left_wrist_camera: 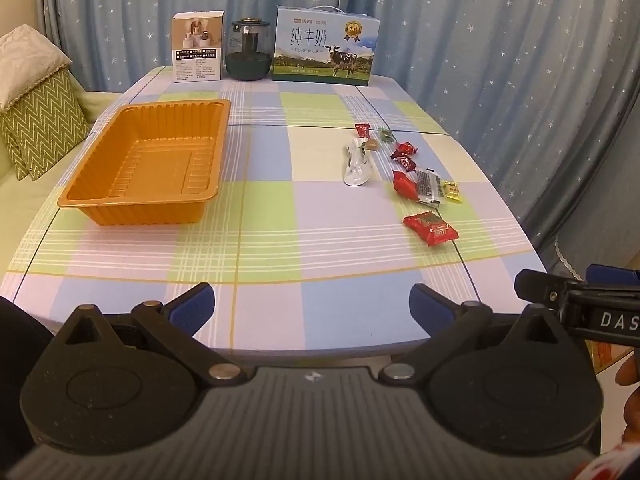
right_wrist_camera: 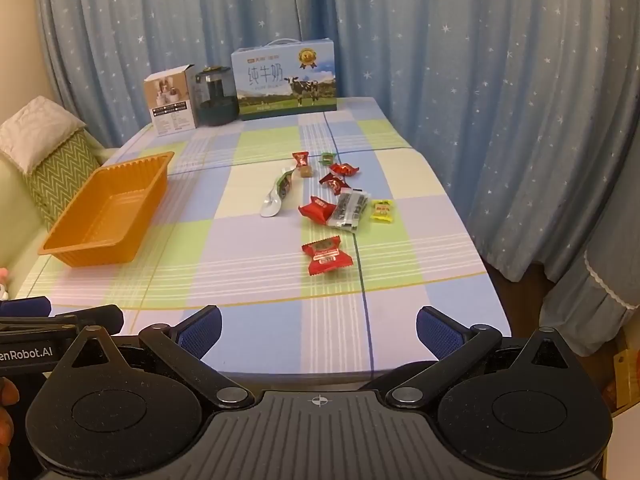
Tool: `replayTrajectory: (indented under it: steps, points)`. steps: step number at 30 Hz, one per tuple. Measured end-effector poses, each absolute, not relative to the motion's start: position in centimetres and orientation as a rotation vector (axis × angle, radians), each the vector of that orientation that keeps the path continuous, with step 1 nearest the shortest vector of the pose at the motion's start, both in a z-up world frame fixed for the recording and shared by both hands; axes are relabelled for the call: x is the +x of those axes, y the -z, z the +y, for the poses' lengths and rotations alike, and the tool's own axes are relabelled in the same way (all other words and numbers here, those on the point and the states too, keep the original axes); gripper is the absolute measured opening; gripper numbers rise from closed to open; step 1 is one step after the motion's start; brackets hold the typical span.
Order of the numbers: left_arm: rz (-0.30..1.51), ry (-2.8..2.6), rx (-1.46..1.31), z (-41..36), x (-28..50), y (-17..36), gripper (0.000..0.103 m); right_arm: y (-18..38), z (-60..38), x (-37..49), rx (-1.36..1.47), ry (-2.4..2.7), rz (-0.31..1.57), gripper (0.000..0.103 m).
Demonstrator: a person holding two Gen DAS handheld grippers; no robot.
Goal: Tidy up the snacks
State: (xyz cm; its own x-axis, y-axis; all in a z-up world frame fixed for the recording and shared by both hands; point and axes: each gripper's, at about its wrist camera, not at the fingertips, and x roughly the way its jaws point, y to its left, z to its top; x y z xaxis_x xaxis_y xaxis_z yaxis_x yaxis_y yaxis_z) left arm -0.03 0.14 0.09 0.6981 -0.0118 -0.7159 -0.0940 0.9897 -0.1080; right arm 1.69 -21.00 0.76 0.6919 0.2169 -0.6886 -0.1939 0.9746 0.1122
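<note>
An empty orange plastic tray point(left_wrist_camera: 92, 200) point(right_wrist_camera: 92, 248) sits on the left of the checked tablecloth. Several wrapped snacks lie scattered on the right: a red packet point(left_wrist_camera: 430, 228) point(right_wrist_camera: 326, 255) nearest me, another red packet point(left_wrist_camera: 404, 184) point(right_wrist_camera: 317, 209), a clear dark-filled packet point(left_wrist_camera: 428, 188) point(right_wrist_camera: 350, 208), a yellow candy point(left_wrist_camera: 452, 191) point(right_wrist_camera: 382, 211), a silver wrapper point(left_wrist_camera: 358, 164) point(right_wrist_camera: 276, 196) and small red candies point(left_wrist_camera: 405, 156) point(right_wrist_camera: 338, 178) farther back. My left gripper point(left_wrist_camera: 312, 306) hovers open over the table's near edge, holding nothing. So does my right gripper point(right_wrist_camera: 319, 328), open and well short of the snacks.
At the back stand a white carton point(left_wrist_camera: 197, 47) point(right_wrist_camera: 172, 100), a dark glass jar point(left_wrist_camera: 249, 50) point(right_wrist_camera: 214, 96) and a milk box point(left_wrist_camera: 325, 45) point(right_wrist_camera: 285, 79). Star-patterned curtains hang behind and to the right. A cushioned seat with a green pillow point(left_wrist_camera: 40, 128) point(right_wrist_camera: 56, 168) borders the left side.
</note>
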Motion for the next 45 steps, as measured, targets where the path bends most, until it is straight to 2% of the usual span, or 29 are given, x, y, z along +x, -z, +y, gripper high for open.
replayTrajectory:
  steps: [45]
  points:
    - [0.797, -0.046, -0.141, 0.19, -0.05, -0.23, 0.103, -0.98, -21.06, 1.60, 0.033, -0.227, 0.770, 0.103]
